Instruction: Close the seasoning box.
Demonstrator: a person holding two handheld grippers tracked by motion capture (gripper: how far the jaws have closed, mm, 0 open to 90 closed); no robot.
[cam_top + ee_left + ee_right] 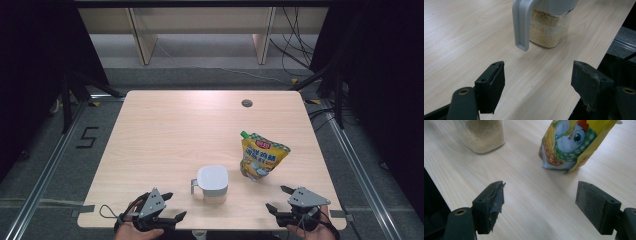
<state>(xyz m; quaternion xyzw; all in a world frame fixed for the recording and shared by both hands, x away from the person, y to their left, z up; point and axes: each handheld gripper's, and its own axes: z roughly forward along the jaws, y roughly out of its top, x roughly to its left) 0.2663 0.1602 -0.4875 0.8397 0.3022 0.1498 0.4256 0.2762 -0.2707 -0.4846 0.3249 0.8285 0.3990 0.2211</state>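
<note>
Two hand-held grippers, left [173, 206] and right [276, 198], jaws wide apart, empty, near the jar [213, 184].

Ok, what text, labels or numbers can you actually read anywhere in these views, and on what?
"5": black mark on the grey floor left of the table.
Yellow pouch: a red brand patch and large blue characters, too blurred to read.
Lidded jar of granules: no label visible.

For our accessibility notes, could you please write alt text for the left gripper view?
The left gripper, jaws open with nothing between them, faces a clear jar of pale granules with a grey handle, standing on a light wooden table.
</note>
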